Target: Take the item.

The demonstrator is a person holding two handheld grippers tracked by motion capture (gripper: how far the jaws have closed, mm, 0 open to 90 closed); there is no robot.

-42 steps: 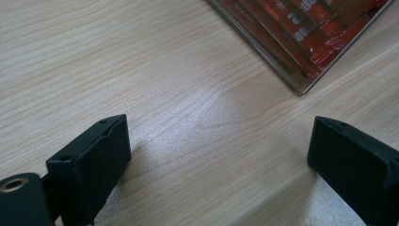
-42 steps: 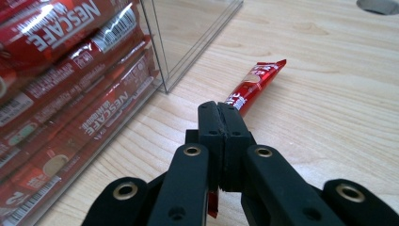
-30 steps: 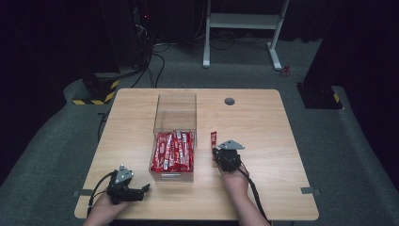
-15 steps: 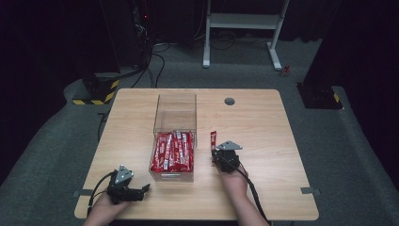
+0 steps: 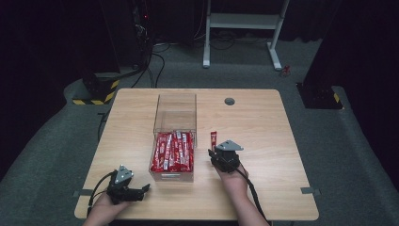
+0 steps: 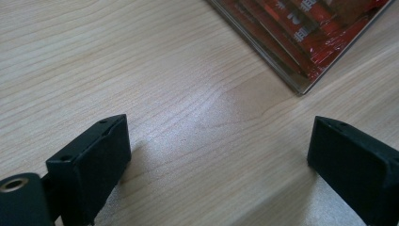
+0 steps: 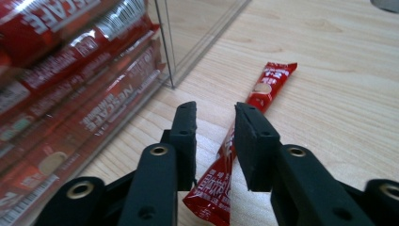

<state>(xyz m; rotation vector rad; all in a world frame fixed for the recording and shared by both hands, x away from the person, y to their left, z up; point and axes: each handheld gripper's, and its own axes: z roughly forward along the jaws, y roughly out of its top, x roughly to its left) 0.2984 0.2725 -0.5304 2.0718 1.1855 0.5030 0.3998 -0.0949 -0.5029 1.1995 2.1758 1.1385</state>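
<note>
A: Table [image 5: 263,122]: pale wood-grain top, rounded corners, a small dark round cap [image 5: 229,101] near the far edge. Grey carpet floor [image 5: 357,155] around it, dark room behind, a white metal frame [image 5: 242,21] and black-and-yellow striped base [image 5: 96,92] beyond.

B: Loose item?

A: Sachet [image 7: 244,141]: one long, narrow red foil stick, glossy, crimped flat ends, white print. It lies flat on the wood just right of the clear box [image 5: 175,113], apart from it. Long axis runs from the person's side toward the far edge, roughly parallel to the box's long wall.

B: Box contents?

A: Clear hard plastic, rectangular, open top. Near half packed with red sticks [image 5: 172,150] of the same kind, lying lengthwise; far half bare.

B: Right gripper [image 7: 215,123]?

A: Black, blocky jaws with flat pads, a narrow gap between them, low over the sachet's near half. The sachet passes under the gap; no pinch can be seen.

B: Left gripper [image 6: 219,155]?

A: Jaws spread wide over bare wood near the table's front left corner, the box's corner just ahead, nothing between them.
</note>
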